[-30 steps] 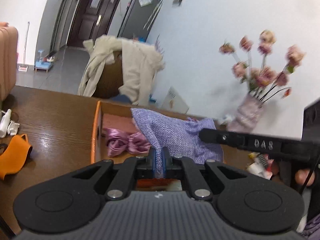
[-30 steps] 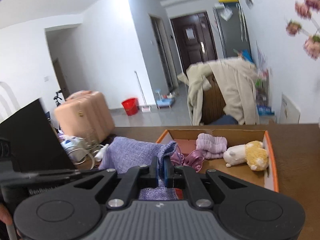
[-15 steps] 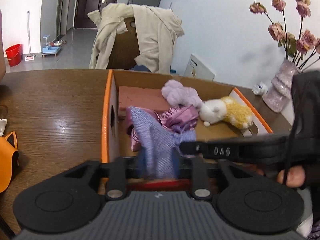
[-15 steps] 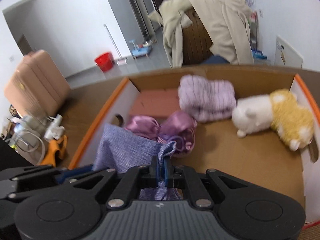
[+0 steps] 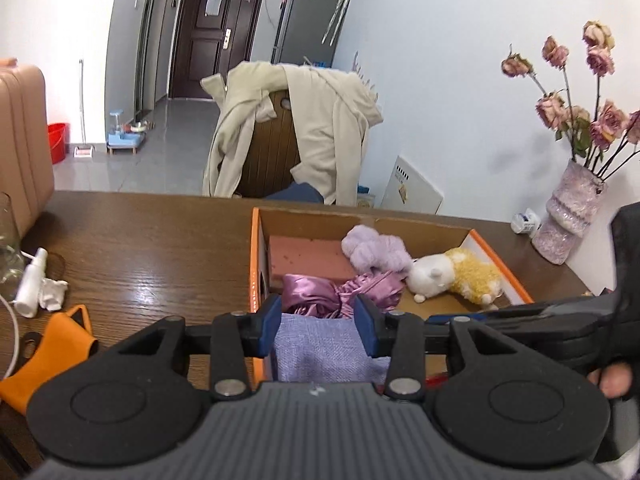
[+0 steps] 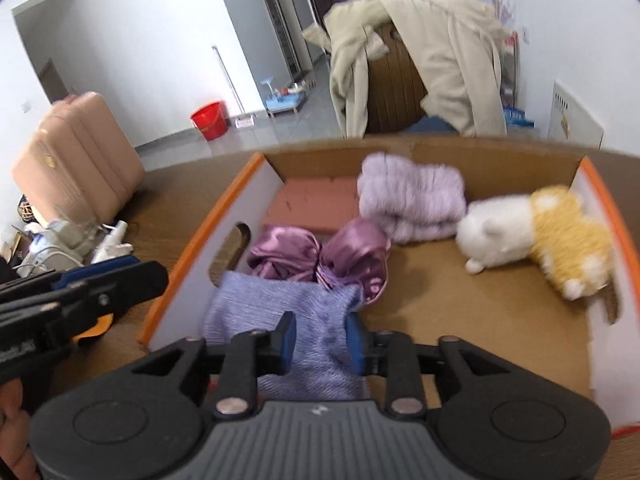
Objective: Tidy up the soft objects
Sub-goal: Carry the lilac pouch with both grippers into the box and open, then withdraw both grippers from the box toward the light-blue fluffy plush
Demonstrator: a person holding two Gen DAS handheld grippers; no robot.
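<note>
Releasing lavender woven cloth (image 6: 288, 312) into orange-rimmed cardboard box (image 6: 192, 240); left gripper (image 5: 316, 320) unclenched, right gripper (image 6: 322, 338) opening, cloth between. Next, probably: withdraw cleanly.

Even, soft daylight indoors; white walls bright. Sheen on the dark wood table (image 5: 132, 248). Flowers (image 5: 576, 92) cast a faint shadow on the wall. Right wrist view motion-blurred, worst toward the edges. Strong fisheye bending, black corners in both.
</note>
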